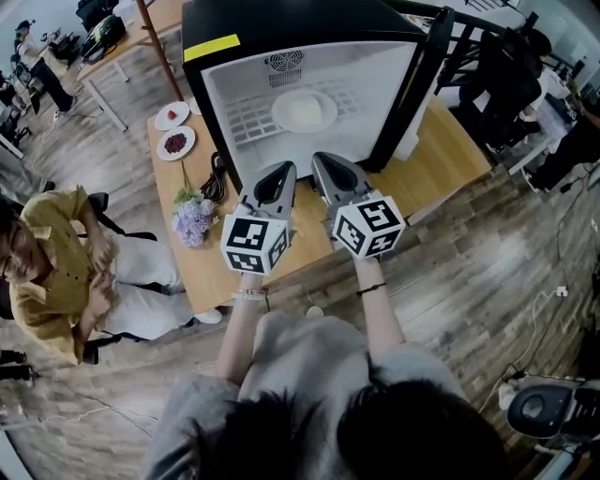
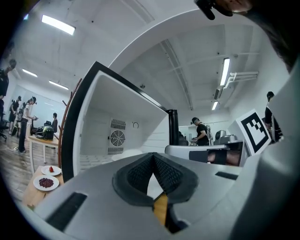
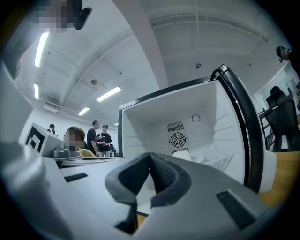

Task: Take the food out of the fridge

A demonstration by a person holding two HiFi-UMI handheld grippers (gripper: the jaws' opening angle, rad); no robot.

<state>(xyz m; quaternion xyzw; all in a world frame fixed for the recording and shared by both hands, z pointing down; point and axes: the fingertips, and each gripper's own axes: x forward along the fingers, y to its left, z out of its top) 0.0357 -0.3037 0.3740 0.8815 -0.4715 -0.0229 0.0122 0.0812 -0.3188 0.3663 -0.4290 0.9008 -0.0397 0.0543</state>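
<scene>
A small black fridge stands open on a wooden table, its white inside facing me. On its wire shelf lies a white plate with pale food on it. That plate also shows in the left gripper view and the right gripper view. My left gripper and right gripper sit side by side just in front of the opening, both pointing level into it. In each gripper view the jaws meet at the tips, left gripper, right gripper, with nothing between them.
The fridge door hangs open at the right. Left of the fridge lie two small plates with red food, a black cable and a bunch of pale flowers. A person sits at the table's left.
</scene>
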